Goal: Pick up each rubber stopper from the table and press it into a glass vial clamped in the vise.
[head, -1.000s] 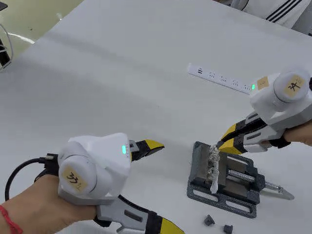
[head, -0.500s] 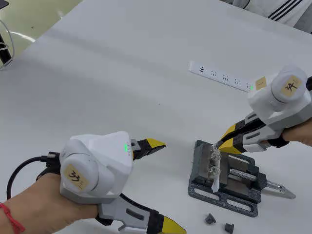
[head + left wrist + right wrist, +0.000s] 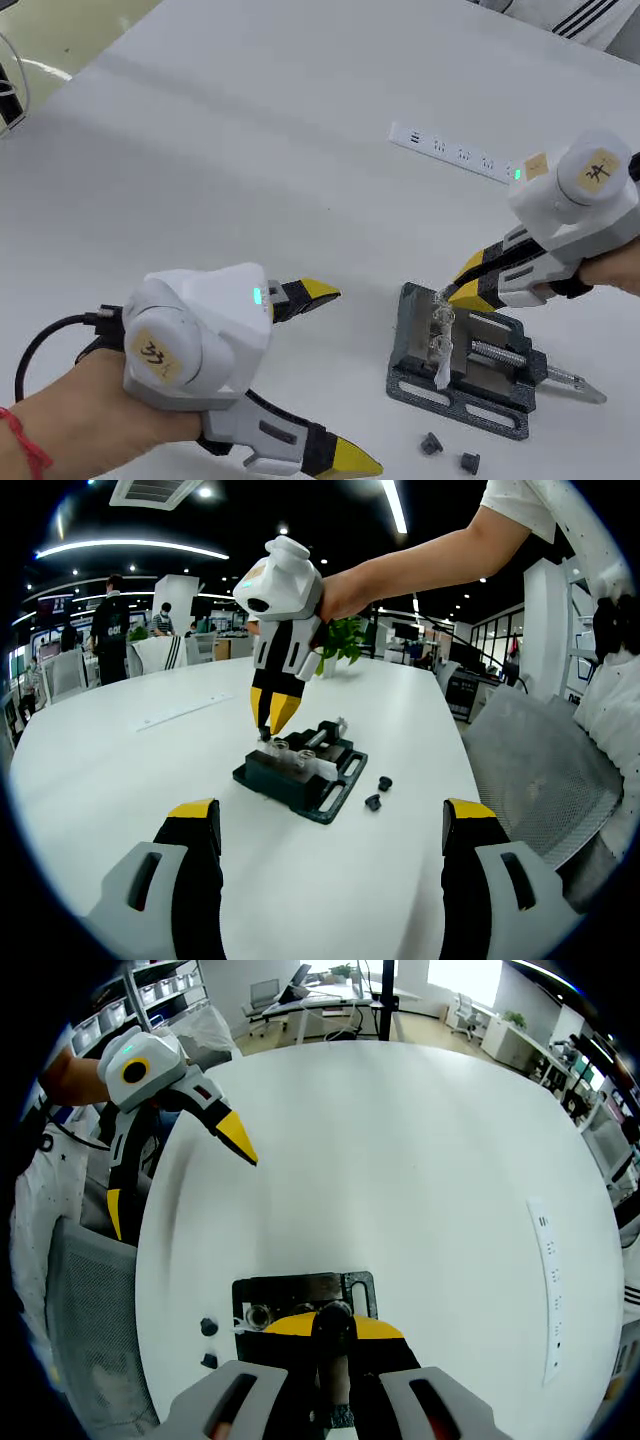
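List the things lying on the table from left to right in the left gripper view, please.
power strip → vise → stoppers

We read a handwritten "33" on the tan sticker (image 3: 155, 357) on the back of the left tool (image 3: 342, 378); a second sticker (image 3: 596, 171), on the right tool (image 3: 463, 291), bears handwritten marks that we take for "34", though they sit tilted and we are unsure; the small label (image 3: 538, 168) beside it is too small to read; so are the markings on the power strip (image 3: 450, 155) on the counter (image 3: 250, 150).
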